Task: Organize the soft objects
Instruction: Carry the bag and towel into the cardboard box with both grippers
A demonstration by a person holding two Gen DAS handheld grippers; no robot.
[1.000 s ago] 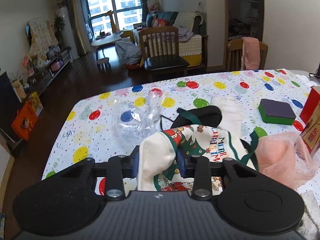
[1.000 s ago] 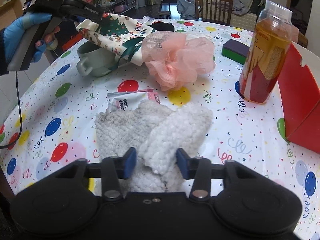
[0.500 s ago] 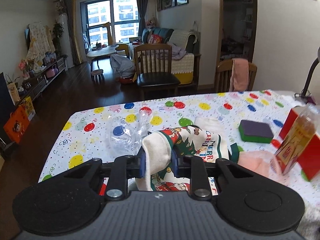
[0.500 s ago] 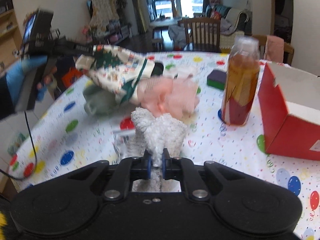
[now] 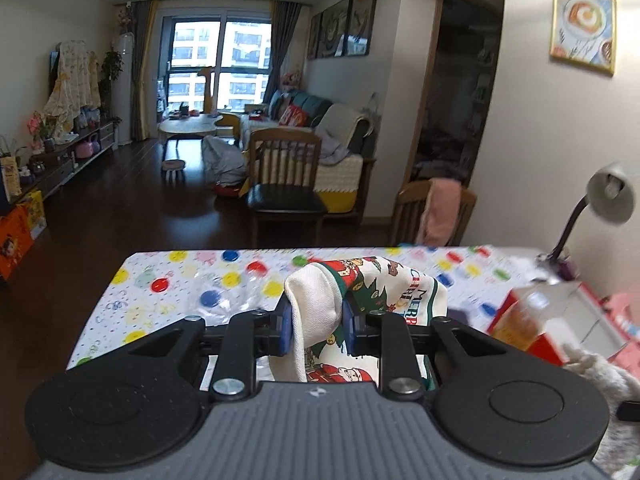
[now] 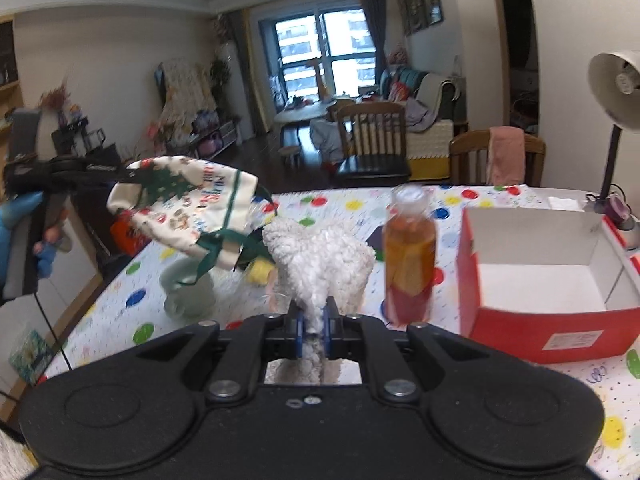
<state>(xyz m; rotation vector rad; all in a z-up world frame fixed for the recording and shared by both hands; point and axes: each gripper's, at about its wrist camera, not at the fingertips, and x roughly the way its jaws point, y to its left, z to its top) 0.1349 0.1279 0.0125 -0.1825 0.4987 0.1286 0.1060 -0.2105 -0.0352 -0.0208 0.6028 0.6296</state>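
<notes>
While lifted clear of table | left gripper [image 5: 316, 322] pinching Christmas cloth bag [image 5: 372, 300] | right gripper [image 6: 313, 326] clamped on fluffy white towel [image 6: 320, 260] | open red box [image 6: 552, 280] just right of towel, nearer right hand

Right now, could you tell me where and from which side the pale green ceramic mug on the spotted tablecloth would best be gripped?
Probably the rim of the pale green ceramic mug, taken from above, one finger inside, one outside. It stands upright and its body looks too wide for the jaws. The Christmas-print cloth bag hangs over it and hides the rim, so that should go first.
</notes>
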